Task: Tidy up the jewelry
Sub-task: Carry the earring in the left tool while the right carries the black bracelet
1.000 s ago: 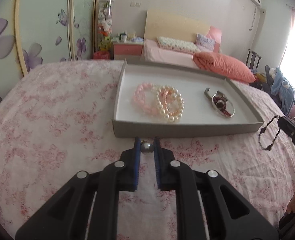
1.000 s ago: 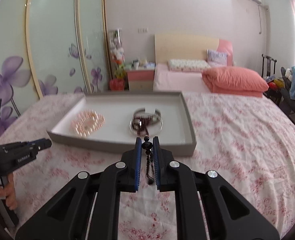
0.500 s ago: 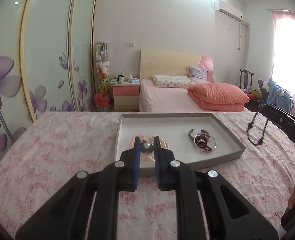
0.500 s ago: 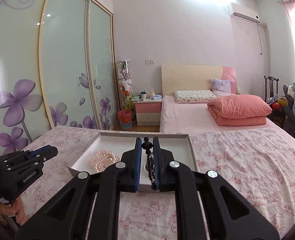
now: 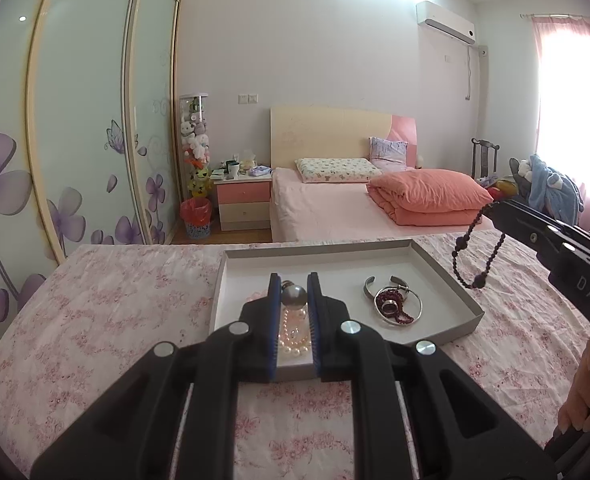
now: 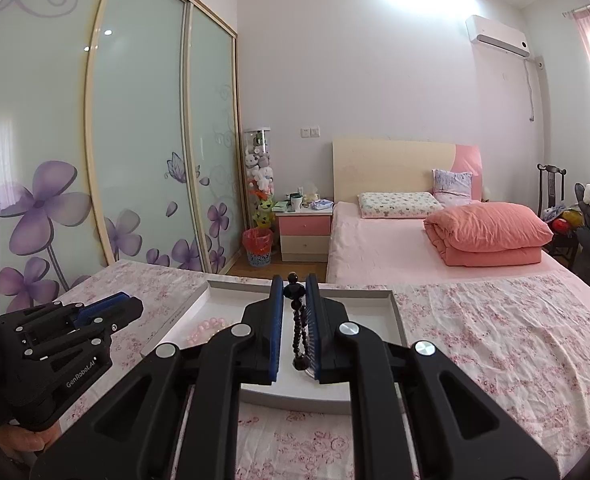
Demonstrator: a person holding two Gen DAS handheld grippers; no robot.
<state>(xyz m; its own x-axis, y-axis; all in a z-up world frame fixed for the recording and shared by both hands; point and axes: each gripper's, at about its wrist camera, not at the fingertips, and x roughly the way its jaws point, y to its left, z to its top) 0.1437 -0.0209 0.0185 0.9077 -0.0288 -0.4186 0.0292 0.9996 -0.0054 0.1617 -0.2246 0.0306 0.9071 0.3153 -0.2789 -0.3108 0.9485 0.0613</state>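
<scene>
Left gripper (image 5: pixel 294 294) clamped on a silver bead (image 5: pixel 293 295), above the grey tray (image 5: pixel 447 280) | right gripper (image 6: pixel 294 300) pinching a dark bead strand (image 6: pixel 298 332) (loop dangling) | pearl bracelet (image 5: pixel 293 336) near tray's front edge, bangles (image 5: pixel 395 306) right side.

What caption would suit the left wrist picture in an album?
Left gripper shut on a silver bead above the jewelry tray, right gripper dangling a dark bead string.
</scene>
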